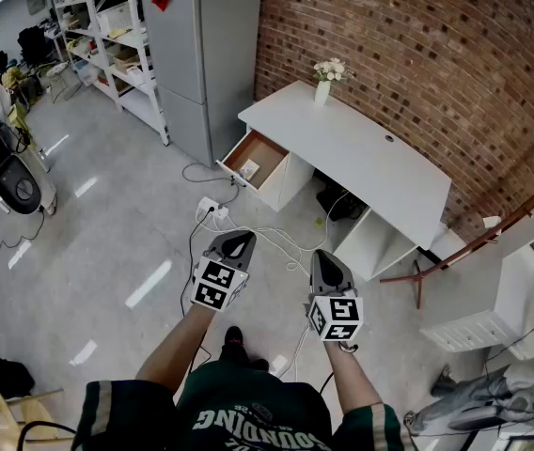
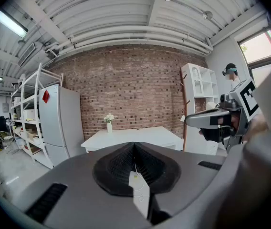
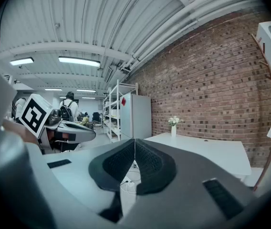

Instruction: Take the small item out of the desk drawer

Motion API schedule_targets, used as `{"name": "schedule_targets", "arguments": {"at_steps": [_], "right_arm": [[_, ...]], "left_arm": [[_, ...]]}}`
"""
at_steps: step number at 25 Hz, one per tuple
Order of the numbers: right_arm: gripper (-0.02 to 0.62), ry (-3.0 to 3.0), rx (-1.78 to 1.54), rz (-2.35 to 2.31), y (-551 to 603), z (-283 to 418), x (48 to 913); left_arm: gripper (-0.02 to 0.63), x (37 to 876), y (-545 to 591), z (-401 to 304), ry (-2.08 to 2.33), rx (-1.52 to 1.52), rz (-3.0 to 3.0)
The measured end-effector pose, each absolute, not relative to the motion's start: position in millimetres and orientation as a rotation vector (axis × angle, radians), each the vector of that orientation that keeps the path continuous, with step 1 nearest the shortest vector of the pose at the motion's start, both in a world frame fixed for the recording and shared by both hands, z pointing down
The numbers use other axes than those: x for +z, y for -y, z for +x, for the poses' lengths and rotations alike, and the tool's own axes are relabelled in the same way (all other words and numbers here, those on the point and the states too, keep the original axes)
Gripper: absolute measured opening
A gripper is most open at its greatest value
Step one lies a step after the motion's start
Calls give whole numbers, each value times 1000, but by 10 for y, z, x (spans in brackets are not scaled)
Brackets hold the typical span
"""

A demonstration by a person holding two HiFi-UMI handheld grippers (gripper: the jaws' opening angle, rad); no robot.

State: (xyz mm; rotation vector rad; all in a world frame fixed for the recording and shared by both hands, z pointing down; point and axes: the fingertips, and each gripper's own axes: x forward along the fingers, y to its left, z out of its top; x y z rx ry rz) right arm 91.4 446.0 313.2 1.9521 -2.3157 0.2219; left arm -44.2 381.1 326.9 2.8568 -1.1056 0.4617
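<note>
A white desk (image 1: pixel 370 153) stands against the brick wall, some way ahead of me. Its left drawer (image 1: pixel 256 159) is pulled open, with a small pale item (image 1: pixel 248 170) lying inside. My left gripper (image 1: pixel 240 243) is shut and empty, held over the floor short of the desk. Beside it my right gripper (image 1: pixel 325 261) is also shut with nothing in it. In the left gripper view the jaws (image 2: pixel 134 145) meet in front of the desk (image 2: pixel 130 137). In the right gripper view the jaws (image 3: pixel 135 142) are pressed together, the desk (image 3: pixel 207 154) to their right.
A grey fridge (image 1: pixel 201 54) and white shelving (image 1: pixel 107 36) stand left of the desk. A vase of flowers (image 1: pixel 324 78) sits on the desk's far corner. Power strips and cables (image 1: pixel 212 212) lie on the floor between me and the drawer. A coat stand (image 1: pixel 455 252) and a white cabinet (image 1: pixel 502 299) are at right.
</note>
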Motion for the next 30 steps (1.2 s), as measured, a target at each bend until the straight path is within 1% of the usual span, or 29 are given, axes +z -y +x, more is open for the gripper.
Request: {"name": "schedule_targets", "arguments": {"at_steps": [10,30], "right_arm": [[25,2327,237,1947,-4696,882,3205],[25,2362,295,1883,-4681,733,3360]], "left_arm": [[15,3270,-4059,-482,1131,470,2862],[15,3292,-4109,-548,1154,455,2829]]}}
